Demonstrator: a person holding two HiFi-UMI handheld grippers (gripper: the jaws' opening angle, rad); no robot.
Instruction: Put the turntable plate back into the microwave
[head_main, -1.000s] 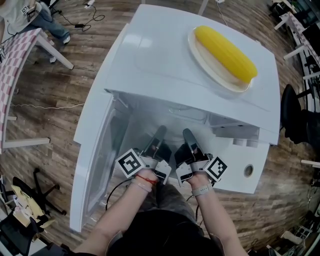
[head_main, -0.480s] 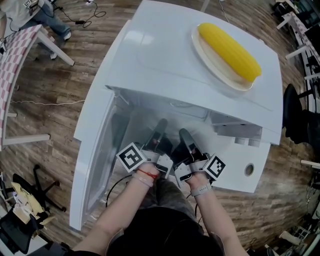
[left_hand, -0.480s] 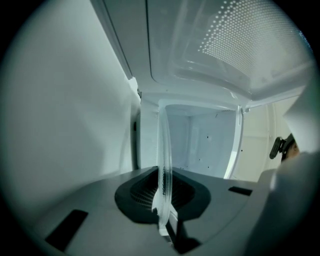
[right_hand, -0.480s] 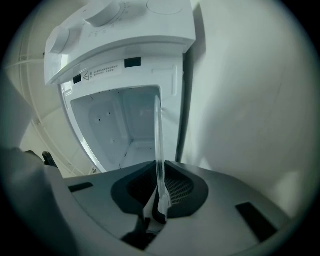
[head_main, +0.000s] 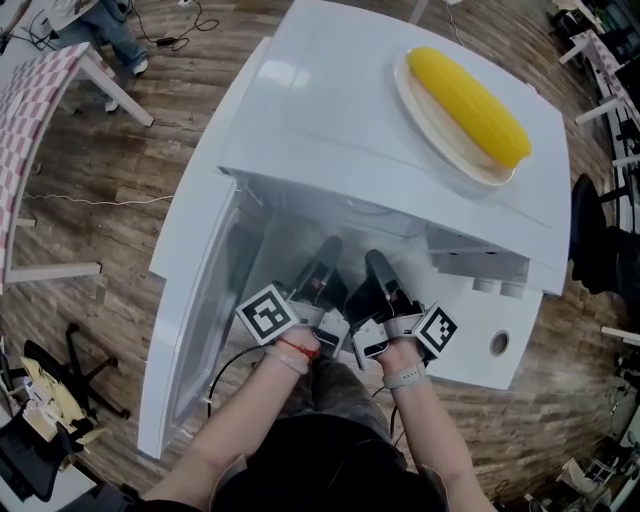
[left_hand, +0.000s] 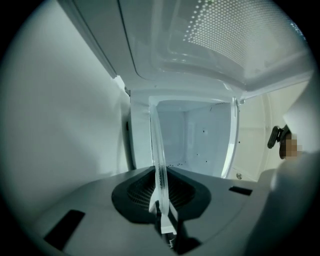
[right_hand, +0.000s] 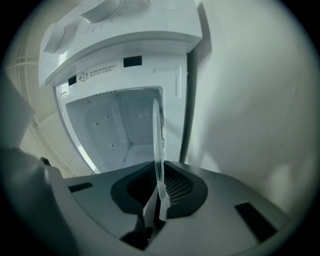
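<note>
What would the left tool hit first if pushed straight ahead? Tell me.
Nothing close: the left tool, shut on the glass plate, points into the open microwave. The way looks free up to the back wall; the plate's far edge would probably get there first, though depth is unclear.

The clear glass turntable plate (left_hand: 159, 150) shows edge-on at the mouth of the white microwave (head_main: 380, 110), at 6 o'clock of its top. The microwave's door (head_main: 190, 340) stands open toward 9 o'clock.
</note>
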